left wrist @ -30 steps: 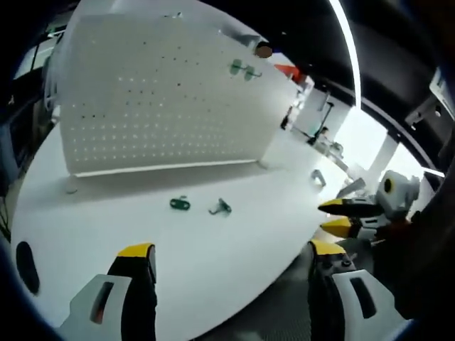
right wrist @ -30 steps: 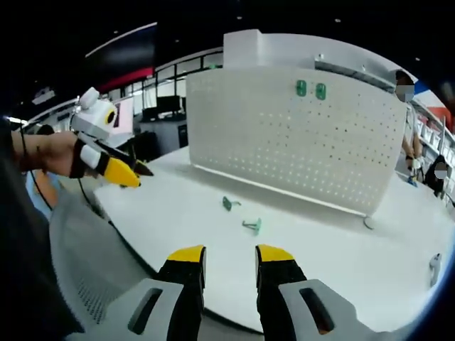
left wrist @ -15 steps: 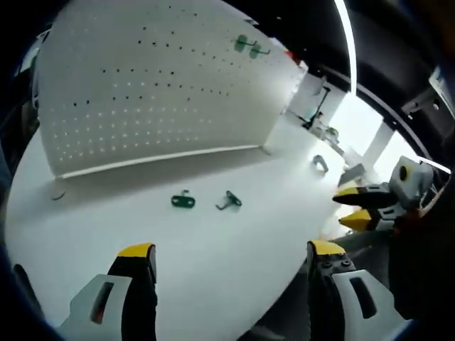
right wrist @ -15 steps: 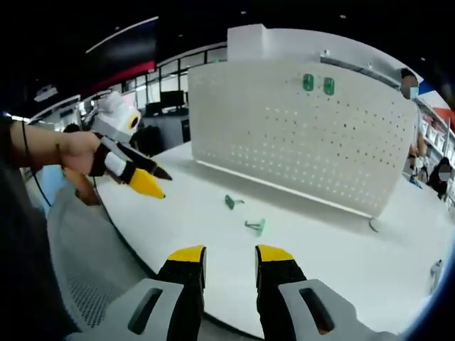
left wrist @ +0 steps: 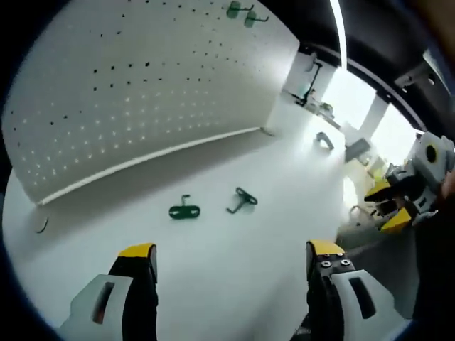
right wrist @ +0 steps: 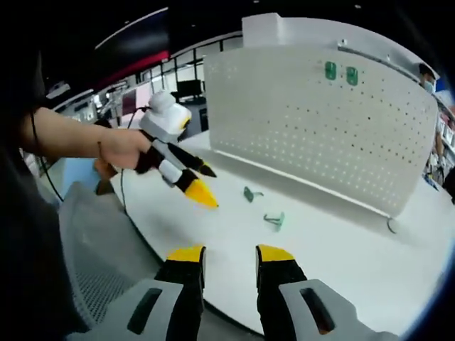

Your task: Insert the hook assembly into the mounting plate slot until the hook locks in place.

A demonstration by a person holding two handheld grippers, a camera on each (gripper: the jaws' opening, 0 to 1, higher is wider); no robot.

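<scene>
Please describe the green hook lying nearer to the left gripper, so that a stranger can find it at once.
Find the white pegboard standing on the white table. Two small green pieces lie on the table before it. In the left gripper view, the hook is the left one, flat with an oval loop; its neighbour is thinner, greyer.

My left gripper (left wrist: pixel 226 254) hovering over white desk (left wrist: pixel 234 284), jaws standing wide apart, gripping nothing. Two green hooks lying on desk ahead: flat green hook (left wrist: pixel 184 210) to left, bent green hook (left wrist: pixel 243 199) just right of it, not touching. White pegboard (left wrist: pixel 142 85) standing upright behind them, two green pieces (left wrist: pixel 240 12) hanging near its top edge. My right gripper (left wrist: pixel 398 206) showing at right edge, off desk, yellow tips pointing left.
</scene>
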